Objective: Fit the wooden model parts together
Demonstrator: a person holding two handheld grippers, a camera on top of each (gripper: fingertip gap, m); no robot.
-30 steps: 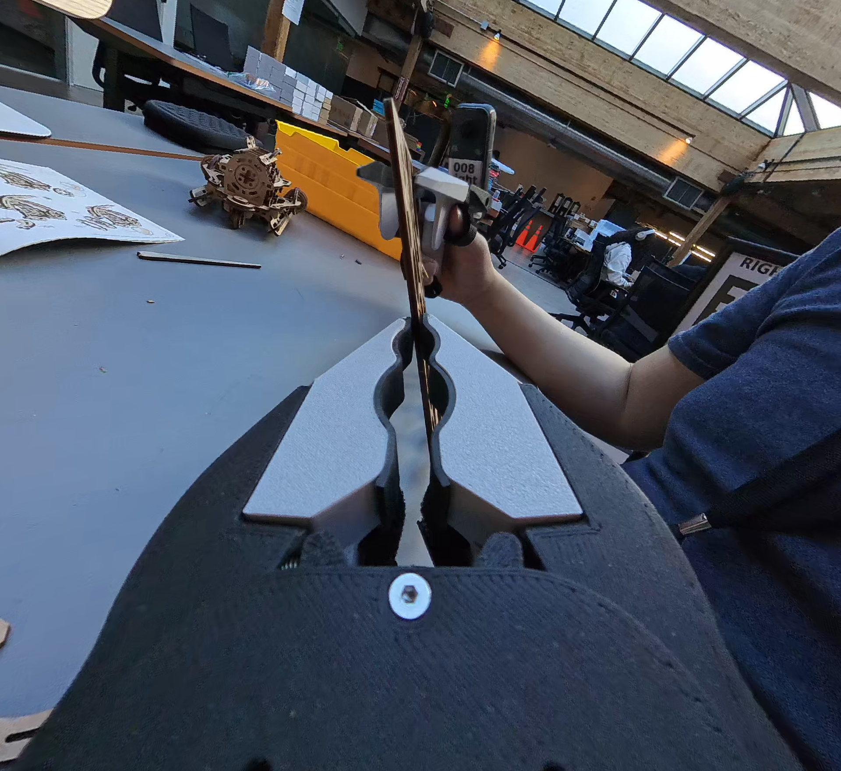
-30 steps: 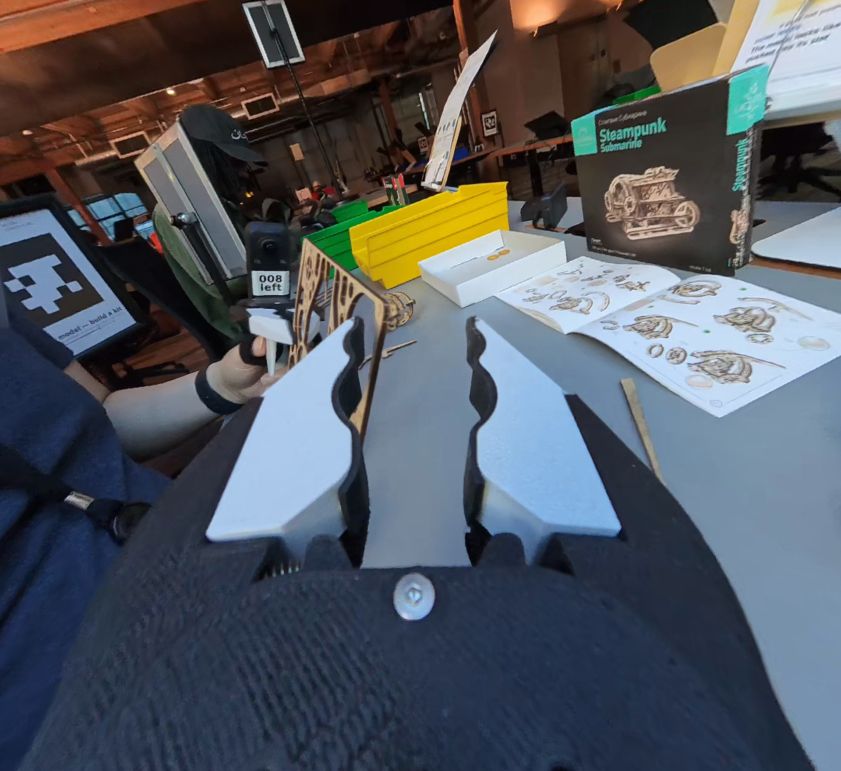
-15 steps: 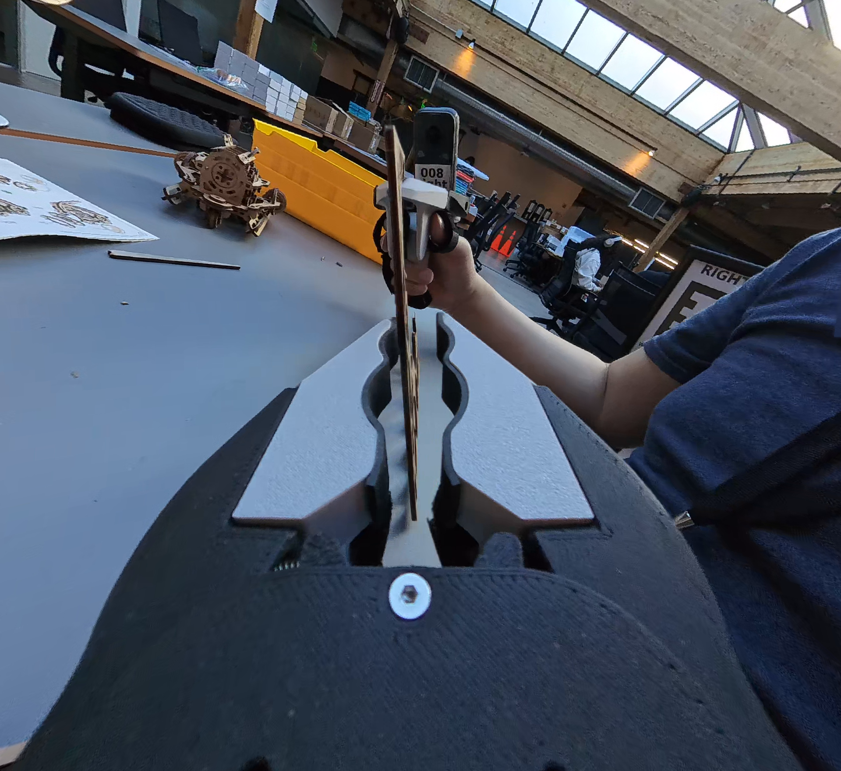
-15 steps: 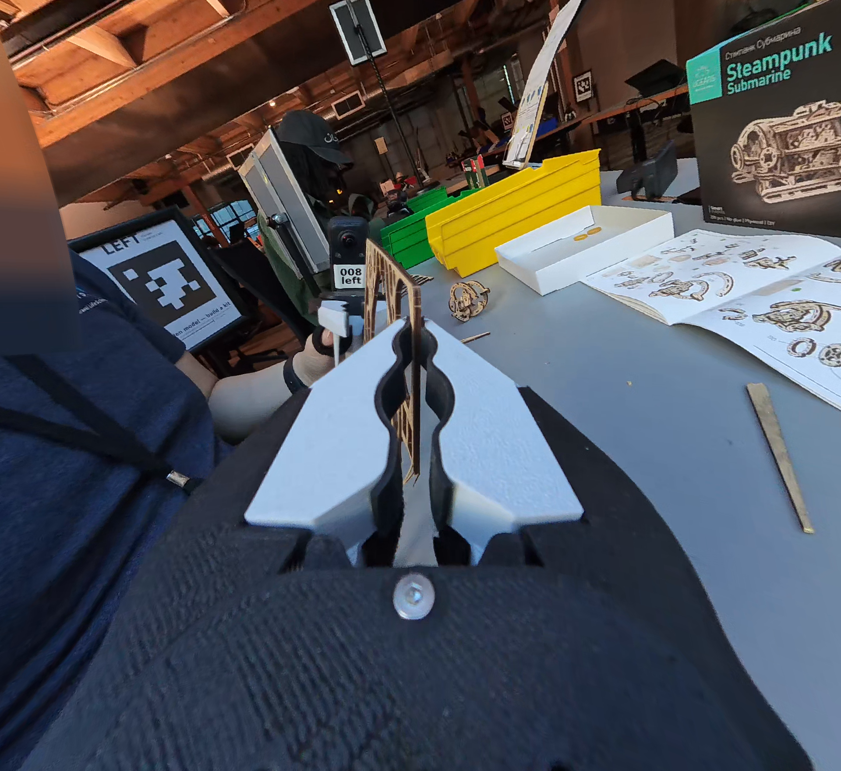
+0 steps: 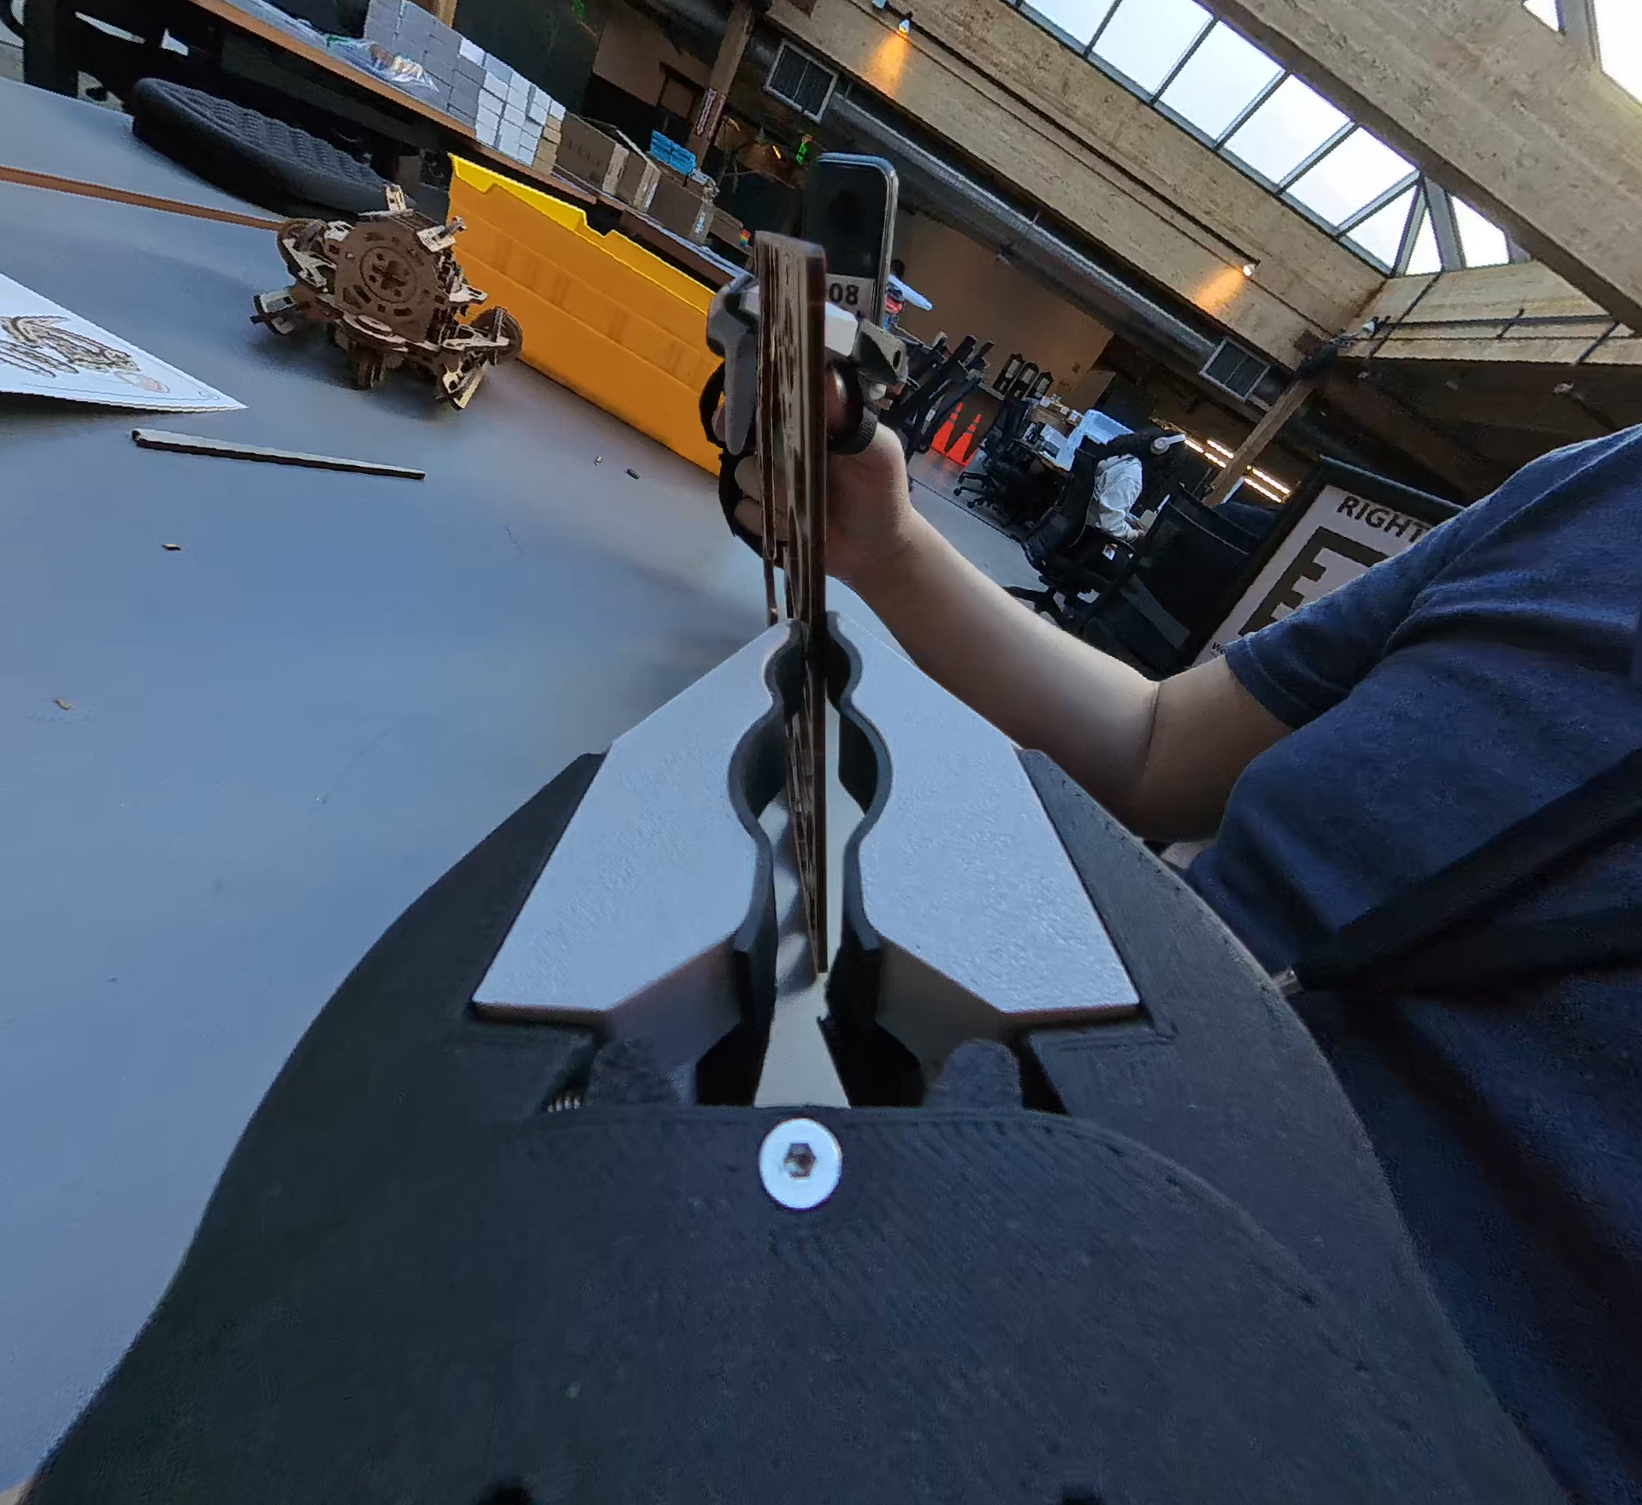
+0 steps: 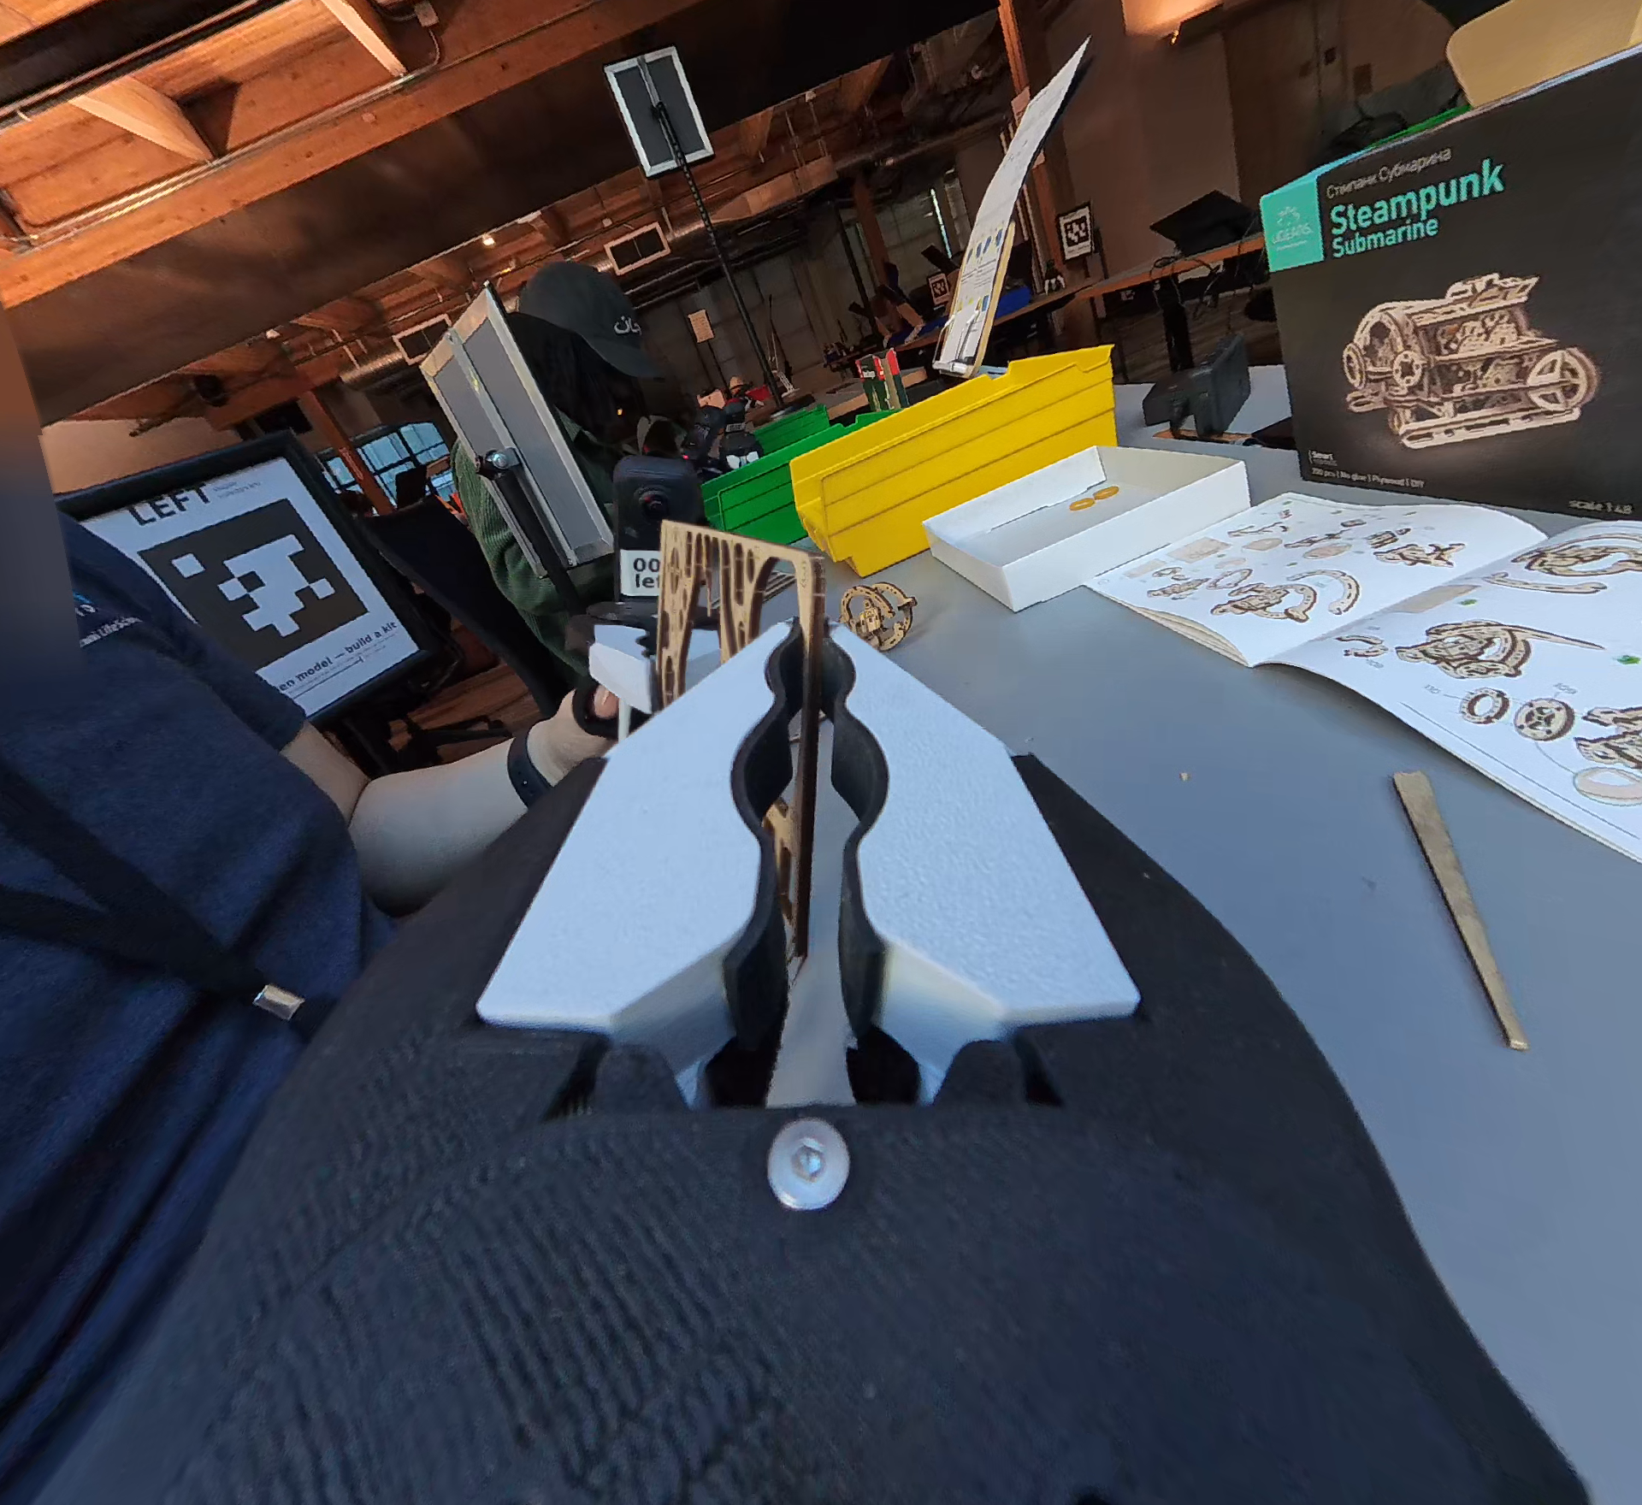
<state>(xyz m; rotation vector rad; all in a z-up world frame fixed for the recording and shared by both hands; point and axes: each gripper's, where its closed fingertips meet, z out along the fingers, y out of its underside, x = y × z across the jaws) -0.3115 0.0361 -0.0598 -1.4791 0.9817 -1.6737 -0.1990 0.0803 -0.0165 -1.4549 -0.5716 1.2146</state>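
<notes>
A thin laser-cut wooden parts sheet (image 5: pixel 791 396) stands on edge above the grey table (image 5: pixel 267 707), held between both grippers. My left gripper (image 5: pixel 809 632) is shut on one end of it. My right gripper (image 6: pixel 810 636) is shut on the other end of the sheet (image 6: pixel 804 592), whose cut-out pattern faces left in the right wrist view. Each gripper shows behind the sheet in the other's view, held in a hand. A partly built wooden model (image 5: pixel 382 307) sits on the table far left. A small round wooden assembly (image 6: pixel 875 614) lies beyond the right gripper.
A yellow bin (image 6: pixel 960 449), a white tray (image 6: pixel 1084 521), an open instruction booklet (image 6: pixel 1377 601) and the kit box (image 6: pixel 1466 325) stand on the right. A loose wooden strip (image 6: pixel 1457 903) lies on the table. A person in a dark blue shirt (image 5: pixel 1422 752) is close by. There is about 12 cm between the tips of the two grippers. The left gripper is farther from the partly built wooden model (image 5: pixel 382 307), some 35 cm, than the right, some 25 cm.
The right gripper, open a second ago, closed on the sheet. The left gripper loosened briefly half a second ago and has closed on the sheet again. The sheet now stands more upright.
</notes>
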